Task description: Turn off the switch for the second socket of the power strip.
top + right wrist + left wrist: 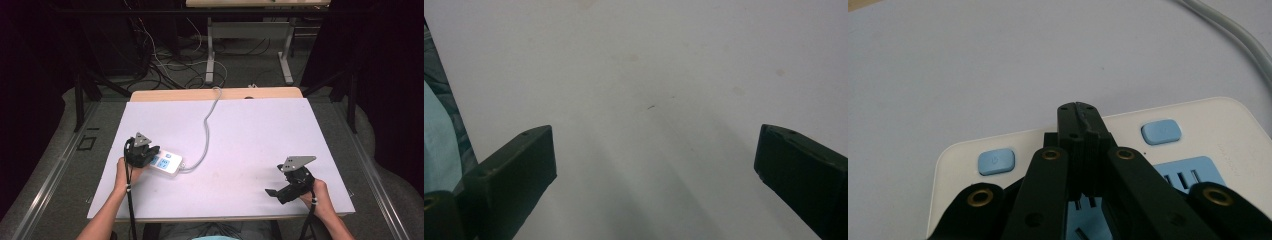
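A white power strip [168, 163] with blue buttons and blue socket panels lies at the left of the white table top [240, 135]. Its grey cable [207, 125] runs to the far edge. My left gripper [153, 151] is over the strip's left end. In the left gripper view that gripper [1078, 114] is shut with nothing between its jaws, its tips over the strip [1208, 125] between two blue buttons [996, 162] [1161, 131]. Whether the tips touch the strip I cannot tell. My right gripper [274, 191] rests near the front right edge; in its own view it [656, 150] stands open over bare table.
The table's front edge [225, 218] runs just before both hands. In the left gripper view the cable [1243, 37] curves off at the upper right. Beyond the table are a cable-strewn floor [175, 70] and the legs of another table [211, 55].
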